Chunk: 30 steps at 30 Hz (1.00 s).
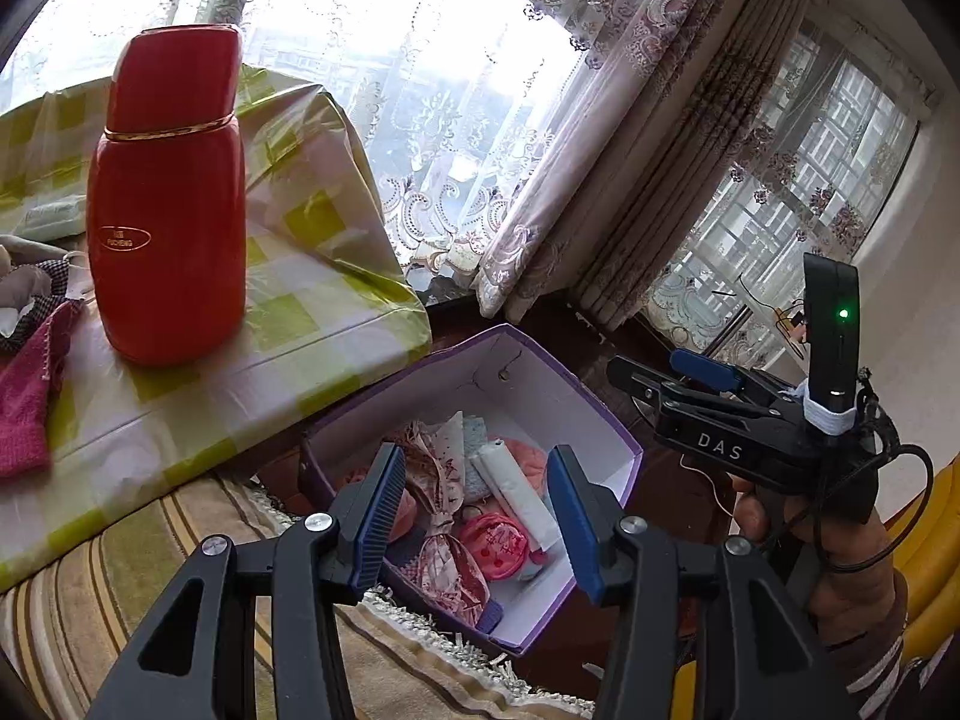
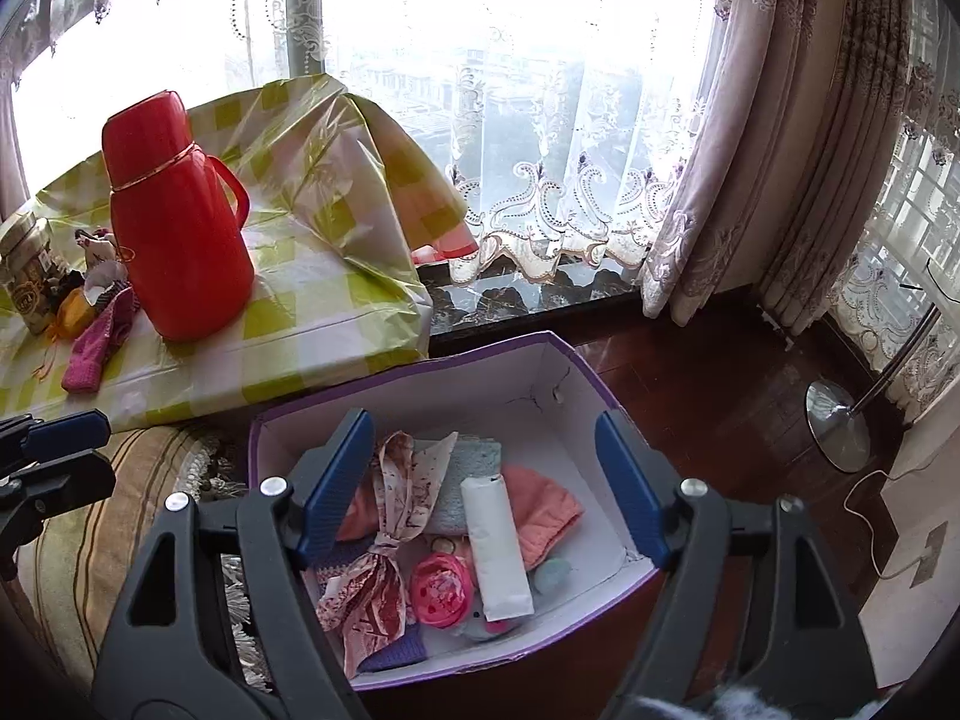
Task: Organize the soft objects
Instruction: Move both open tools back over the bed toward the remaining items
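Right wrist alone: jar (image 2: 27,273), perhaps glass

Black right gripper (image 1: 627,375) marked "DAS", blue-padded fingers (image 1: 705,363), silver screws, striped sleeve (image 1: 876,669).

Bright window (image 2: 510,90) w/ lace curtains (image 2: 570,210), dark wood floor (image 2: 720,390).
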Tool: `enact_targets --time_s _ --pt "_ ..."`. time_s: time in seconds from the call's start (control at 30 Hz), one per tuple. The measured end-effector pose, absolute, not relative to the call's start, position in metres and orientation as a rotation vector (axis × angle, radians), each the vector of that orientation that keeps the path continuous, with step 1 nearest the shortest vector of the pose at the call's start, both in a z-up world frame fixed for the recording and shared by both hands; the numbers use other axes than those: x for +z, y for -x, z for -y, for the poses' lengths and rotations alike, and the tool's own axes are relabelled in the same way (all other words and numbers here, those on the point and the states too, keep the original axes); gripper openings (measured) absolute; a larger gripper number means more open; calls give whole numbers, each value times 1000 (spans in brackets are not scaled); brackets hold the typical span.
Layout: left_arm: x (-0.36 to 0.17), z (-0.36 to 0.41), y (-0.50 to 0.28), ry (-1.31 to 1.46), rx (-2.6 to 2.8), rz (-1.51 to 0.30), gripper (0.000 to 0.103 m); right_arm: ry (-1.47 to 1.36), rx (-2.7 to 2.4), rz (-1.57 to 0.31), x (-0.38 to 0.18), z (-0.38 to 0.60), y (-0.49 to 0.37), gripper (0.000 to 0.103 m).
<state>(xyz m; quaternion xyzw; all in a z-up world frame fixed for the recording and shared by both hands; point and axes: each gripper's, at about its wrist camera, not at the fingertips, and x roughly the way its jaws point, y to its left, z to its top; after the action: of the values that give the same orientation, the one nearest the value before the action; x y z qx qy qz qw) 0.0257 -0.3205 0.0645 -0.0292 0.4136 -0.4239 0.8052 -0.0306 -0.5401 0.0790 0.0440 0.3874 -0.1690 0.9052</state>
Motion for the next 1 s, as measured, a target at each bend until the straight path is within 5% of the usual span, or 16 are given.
enact_targets --time_s 1.0 --pt "54 73 -102 325 -378 -799 51 7 139 -771 91 332 -47 80"
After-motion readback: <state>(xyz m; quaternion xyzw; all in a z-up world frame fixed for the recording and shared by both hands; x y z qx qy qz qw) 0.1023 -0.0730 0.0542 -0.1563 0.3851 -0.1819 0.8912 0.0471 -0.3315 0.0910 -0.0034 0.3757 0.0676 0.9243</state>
